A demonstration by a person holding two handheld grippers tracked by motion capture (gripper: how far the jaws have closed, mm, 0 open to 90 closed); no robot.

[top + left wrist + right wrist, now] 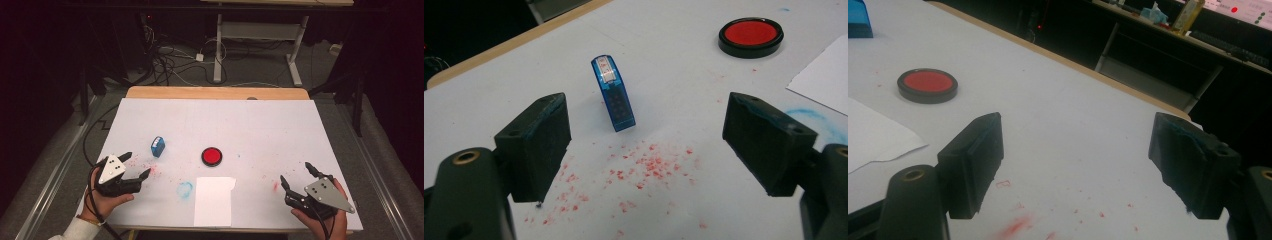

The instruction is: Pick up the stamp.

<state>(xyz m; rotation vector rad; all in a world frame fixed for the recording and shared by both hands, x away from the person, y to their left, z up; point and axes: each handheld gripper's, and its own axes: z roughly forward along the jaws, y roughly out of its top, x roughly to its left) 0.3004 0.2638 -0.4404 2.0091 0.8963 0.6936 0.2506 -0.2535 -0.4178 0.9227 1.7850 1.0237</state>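
a left gripper (136, 165) hovers with fingers spread and empty just short of the blue stamp (614, 93), which stands tilted on the tabletop (270, 125), to the left of the red ink pad (212, 156). the right gripper (296, 174), fingers also spread and empty, waits well to the right of the pad. an off-centre closing could likely tip the narrow stamp over.
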